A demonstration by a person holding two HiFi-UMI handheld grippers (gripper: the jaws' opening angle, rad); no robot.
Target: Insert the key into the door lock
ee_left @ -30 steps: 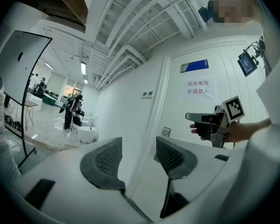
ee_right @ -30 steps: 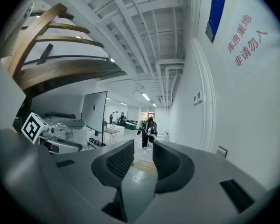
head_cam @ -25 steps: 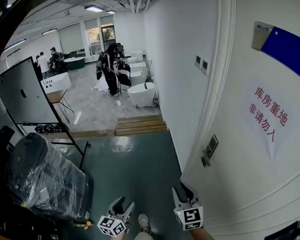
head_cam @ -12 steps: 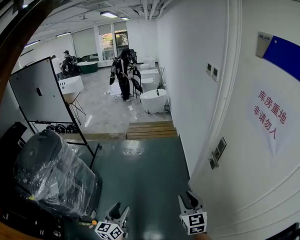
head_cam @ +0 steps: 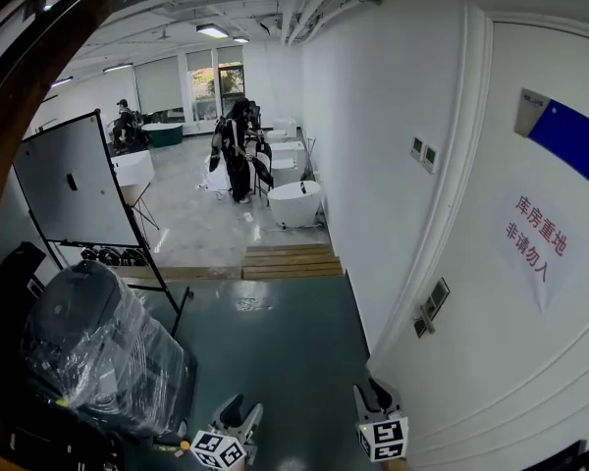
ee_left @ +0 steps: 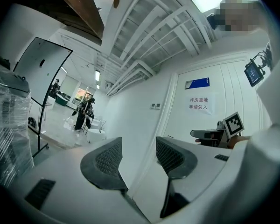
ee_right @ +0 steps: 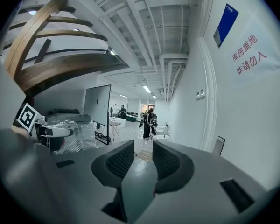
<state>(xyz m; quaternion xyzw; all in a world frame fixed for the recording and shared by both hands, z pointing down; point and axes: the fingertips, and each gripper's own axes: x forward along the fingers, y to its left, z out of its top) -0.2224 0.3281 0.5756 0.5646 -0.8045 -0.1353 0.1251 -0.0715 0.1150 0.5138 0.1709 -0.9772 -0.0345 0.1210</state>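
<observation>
- Our left gripper (ee_left: 137, 158) stood with its jaws partly apart and nothing between the ribbed pads (ee_left: 107, 158); only white wall showed through the gap
- Our right gripper (ee_right: 141, 160) was open about as far and just as empty, looking along the corridor
- In the head view both hung at the bottom edge, the right gripper just beside the door (head_cam: 530, 361) and the left gripper further off, over the green floor (head_cam: 294, 332)
- We found no key in any view, neither in the jaws nor on the door, so we could not tell where it was
- The lock did not show plainly either; a dark shape (head_cam: 569, 456), cut off in the bottom corner of the head view low on the door, might have been the handle, but we could not tell
- Higher up, the door carried a blue sign (head_cam: 569, 140) and a paper notice (head_cam: 535, 248) with red characters
- We judged the task to be at its very start, with the key yet to be picked up
- We expected a key to be small, light, stiff and smooth, so likely to twist or slip in a loose pinch
- We would take it by its flat head, faces against the pads, with the blade left free and pointing straight ahead, in line with the keyhole
</observation>
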